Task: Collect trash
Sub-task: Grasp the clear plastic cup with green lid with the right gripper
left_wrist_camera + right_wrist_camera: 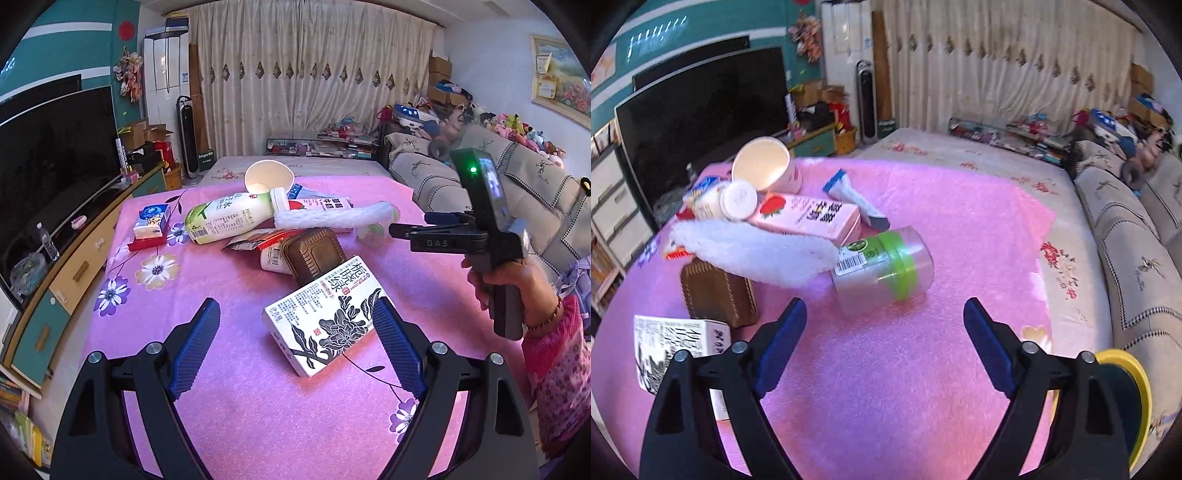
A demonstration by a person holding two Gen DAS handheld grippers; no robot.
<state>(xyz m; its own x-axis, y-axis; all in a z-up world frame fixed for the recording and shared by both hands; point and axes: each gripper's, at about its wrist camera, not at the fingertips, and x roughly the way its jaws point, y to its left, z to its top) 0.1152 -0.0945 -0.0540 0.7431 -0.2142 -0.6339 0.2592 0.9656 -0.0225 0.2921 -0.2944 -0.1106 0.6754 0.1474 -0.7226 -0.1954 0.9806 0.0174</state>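
Two hand-held grippers hang over a heap of household rubbish, both spread wide and both empty. The left hand-held gripper (291,345) frames the near corner of a black-and-white flowered box (325,314), which lies tilted just ahead of its right finger — close, but not between the pads. The right hand-held gripper (884,341) points at bare pink cloth (960,206), with a clear jar with a green band (886,271) lying on its side just beyond the fingertips. Past these, the rest of the trash sits piled together, probably tipped out as one lot: a brown tray (314,254), a green-and-white bottle (225,221), a white foam sleeve (332,218) draped across a pink carton (809,219), and a paper cup (267,177) at the far side. A yellow-rimmed bin (1141,391) shows at the right gripper's edge — likely where the pieces are meant to go. Neither piece has been picked up yet.
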